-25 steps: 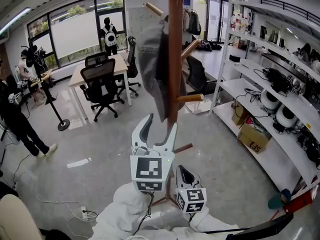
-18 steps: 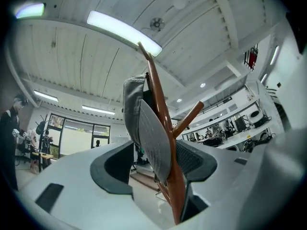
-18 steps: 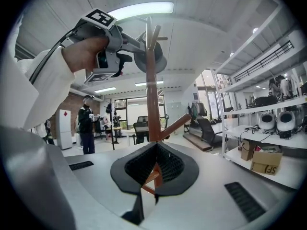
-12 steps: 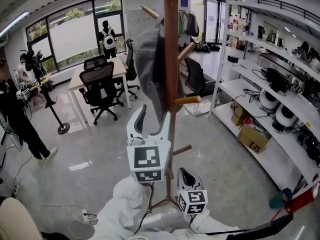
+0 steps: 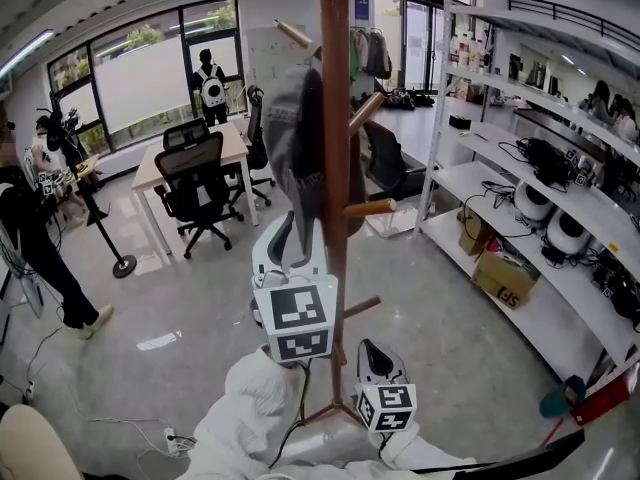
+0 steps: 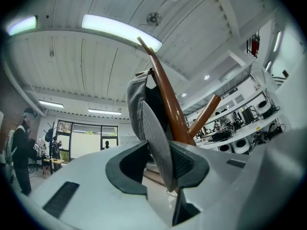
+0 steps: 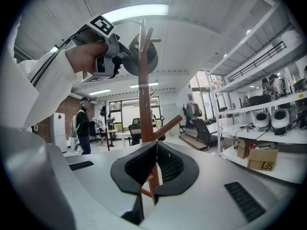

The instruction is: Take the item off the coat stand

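Wooden coat stand in the middle of an office floor, pole upright, pegs angled up. Grey cap hangs on the stand's left side from an upper peg, crown up, brim pointing down. Left claw raised to the cap's lower edge, just left of the pole and tilted a bit upward. Its jaws have just been closing and the brim is between them. In the left gripper view the brim lies against the right-hand pad, while a gap still shows on the other side lower down, so it is half-closed around the brim and not clamped. Cap is still on the stand. Right claw is held low near the stand's base, level and well below the cap. Its jaws are clenched together with nothing in them; the pole only shows behind them in the right gripper view. White sleeves on both arms. Background: shelving with boxes and gear to the right, black office chairs at a tabletop to the left, a person standing by the windows.
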Available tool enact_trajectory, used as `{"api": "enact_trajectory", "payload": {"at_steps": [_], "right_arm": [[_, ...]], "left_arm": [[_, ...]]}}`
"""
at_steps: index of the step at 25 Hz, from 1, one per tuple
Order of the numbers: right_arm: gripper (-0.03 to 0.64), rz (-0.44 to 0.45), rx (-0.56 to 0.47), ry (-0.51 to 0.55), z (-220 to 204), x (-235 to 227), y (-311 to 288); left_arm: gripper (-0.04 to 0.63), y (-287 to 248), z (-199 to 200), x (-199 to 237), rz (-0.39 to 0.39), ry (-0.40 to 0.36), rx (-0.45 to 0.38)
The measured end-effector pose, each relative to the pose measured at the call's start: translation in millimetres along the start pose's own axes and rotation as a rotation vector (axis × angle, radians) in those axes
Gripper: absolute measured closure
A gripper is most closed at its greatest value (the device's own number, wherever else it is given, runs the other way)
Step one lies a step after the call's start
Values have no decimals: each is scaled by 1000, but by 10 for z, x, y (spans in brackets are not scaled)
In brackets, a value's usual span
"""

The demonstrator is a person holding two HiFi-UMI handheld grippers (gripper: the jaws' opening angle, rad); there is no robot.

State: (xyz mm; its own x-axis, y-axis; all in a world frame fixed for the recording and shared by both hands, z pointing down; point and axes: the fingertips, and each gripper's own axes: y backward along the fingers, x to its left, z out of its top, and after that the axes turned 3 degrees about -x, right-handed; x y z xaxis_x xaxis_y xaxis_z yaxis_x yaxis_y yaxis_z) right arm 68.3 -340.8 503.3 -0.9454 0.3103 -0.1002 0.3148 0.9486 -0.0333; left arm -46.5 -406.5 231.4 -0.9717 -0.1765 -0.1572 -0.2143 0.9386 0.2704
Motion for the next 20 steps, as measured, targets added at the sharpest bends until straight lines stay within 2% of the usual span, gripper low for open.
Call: {"api": "enact_trajectory", "payload": {"at_steps": [9, 20], "right_arm": [[607, -18, 0, -13, -16, -31, -45], [607, -51, -5, 0, 23, -134, -127]], "left_arm": [[555, -18, -7, 201, 82, -12, -28], [577, -83, 172, 470, 125, 42, -130]]}}
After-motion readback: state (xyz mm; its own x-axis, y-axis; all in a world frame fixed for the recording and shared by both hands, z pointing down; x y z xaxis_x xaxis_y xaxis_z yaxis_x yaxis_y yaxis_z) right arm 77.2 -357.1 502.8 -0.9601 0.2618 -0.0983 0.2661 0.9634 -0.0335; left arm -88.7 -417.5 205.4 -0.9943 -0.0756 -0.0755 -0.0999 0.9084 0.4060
